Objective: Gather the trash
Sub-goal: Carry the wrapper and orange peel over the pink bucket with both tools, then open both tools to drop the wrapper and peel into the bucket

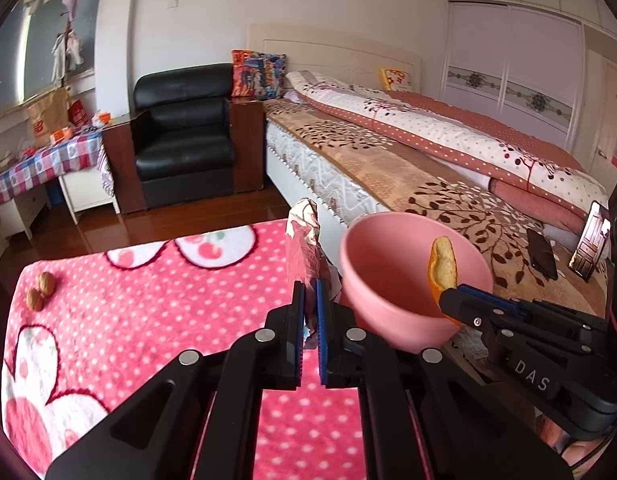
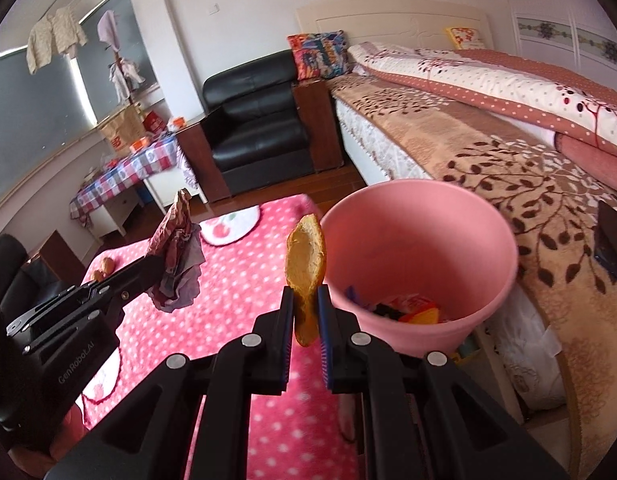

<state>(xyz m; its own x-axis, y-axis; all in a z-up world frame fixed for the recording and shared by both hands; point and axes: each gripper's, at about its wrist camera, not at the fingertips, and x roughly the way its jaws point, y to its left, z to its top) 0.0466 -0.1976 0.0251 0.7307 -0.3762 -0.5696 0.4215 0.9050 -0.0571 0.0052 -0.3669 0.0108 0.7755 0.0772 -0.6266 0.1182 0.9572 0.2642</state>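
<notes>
Both grippers grip trash: left gripper (image 1: 308,312) pinches a crumpled wrapper (image 1: 304,240), right gripper (image 2: 306,312) clamps orange peel (image 2: 305,268), raised for dropping; pink bin (image 2: 420,248) at my two o'clock.

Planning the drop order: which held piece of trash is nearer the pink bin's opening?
The orange peel in the right gripper, beside the pink bin; the crumpled wrapper is farther left.
</notes>
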